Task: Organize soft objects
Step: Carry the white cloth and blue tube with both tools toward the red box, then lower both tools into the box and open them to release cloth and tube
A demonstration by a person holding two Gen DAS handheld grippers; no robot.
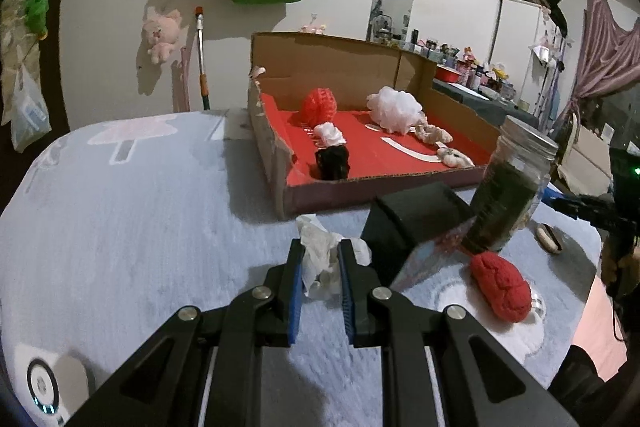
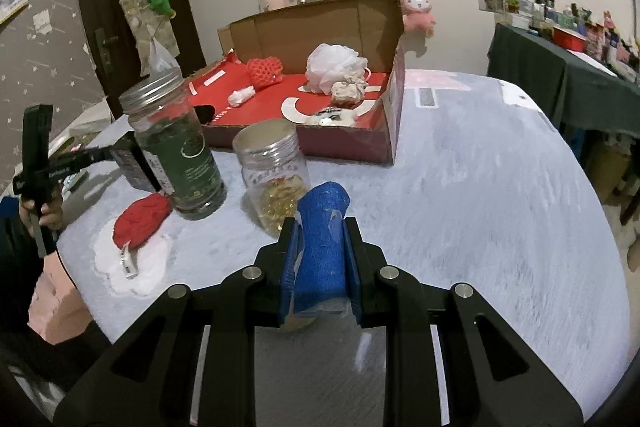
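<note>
My left gripper [image 1: 320,251] is shut on a crumpled white tissue [image 1: 322,259], held just above the grey-blue table cover. My right gripper [image 2: 320,229] is shut on a blue foam roll [image 2: 322,235]. A cardboard box with a red floor [image 1: 372,151] [image 2: 308,143] stands ahead on the table. It holds a red mesh ball [image 1: 319,103], a white bath pouf [image 1: 394,110] [image 2: 334,67], a small white wad [image 1: 330,135], a black soft item [image 1: 333,163] and beige scrunchies [image 1: 434,135]. A red knitted piece [image 1: 500,285] [image 2: 140,221] lies on the table by the jars.
A dark-filled jar with a metal lid [image 1: 508,191] [image 2: 176,155] and a clear jar with gold contents [image 2: 276,171] stand on the table. A black box [image 1: 416,223] sits beside the tissue. A person's hand [image 2: 44,215] holds the other gripper at left.
</note>
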